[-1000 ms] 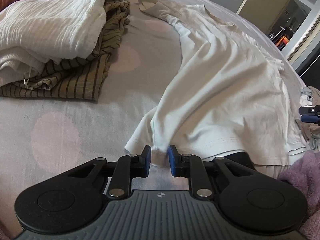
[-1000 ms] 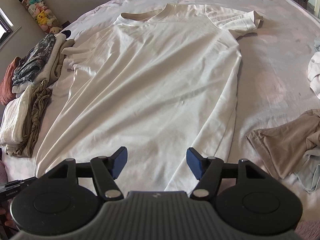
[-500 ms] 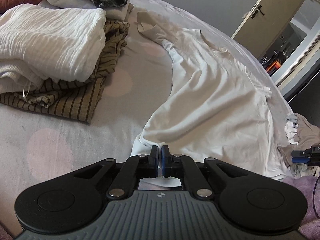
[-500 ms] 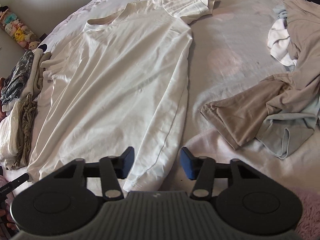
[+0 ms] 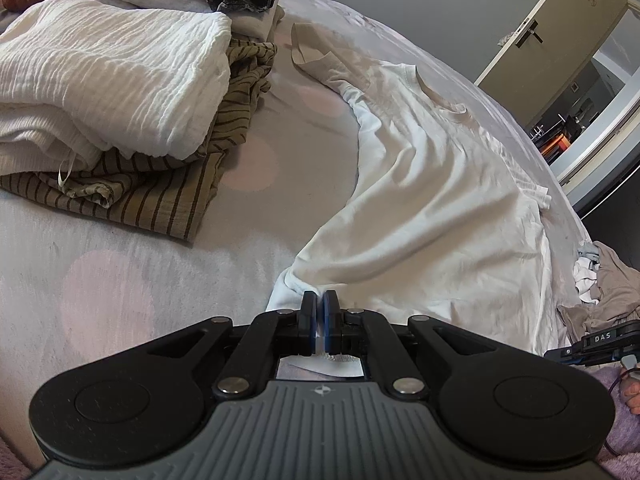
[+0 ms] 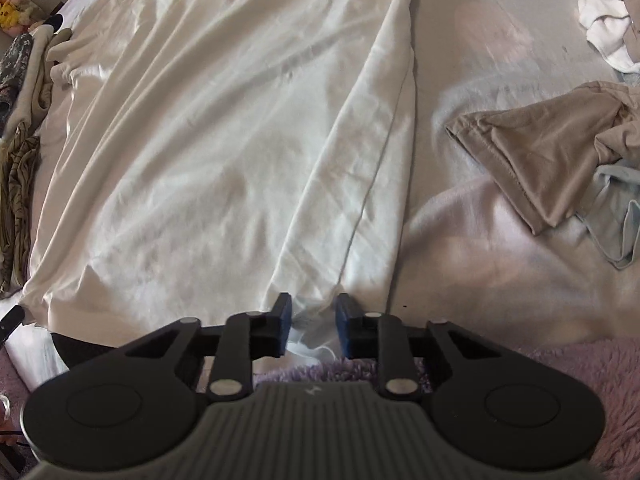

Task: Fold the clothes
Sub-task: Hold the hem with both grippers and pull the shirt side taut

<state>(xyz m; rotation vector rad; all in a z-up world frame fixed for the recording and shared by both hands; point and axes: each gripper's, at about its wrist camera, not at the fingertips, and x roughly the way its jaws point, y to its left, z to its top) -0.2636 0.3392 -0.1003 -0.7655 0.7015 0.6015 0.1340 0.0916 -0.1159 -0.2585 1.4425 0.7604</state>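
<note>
The white T-shirt [image 5: 432, 200] lies spread flat on the bed [image 5: 100, 280], neck away from the person, and no fold has been made in it yet. Both hem corners are being taken, which I judge to be the start of the first fold.

The left gripper [image 5: 320, 320] is closed tight on the shirt's near left hem corner, and the cloth there is lifted into a small peak. The right gripper [image 6: 312, 330] sits at the shirt's near right corner. Its jaws have just been closing, and only a narrow gap is left, filled with bunched hem that the pads press on.

Left of the shirt stands a stack of folded clothes [image 5: 112, 72], so part of the job is done. Right of the shirt lies a loose heap with a tan garment [image 6: 540, 152] and paler pieces, which are not folded yet.

The bed cover is pale with faint pink spots. A purple fleece blanket [image 6: 560, 364] lies just below the shirt's hem. Beyond the shirt's right side a door [image 5: 552, 28] stands open, and plush toys [image 6: 10, 14] sit far off past its left shoulder.
</note>
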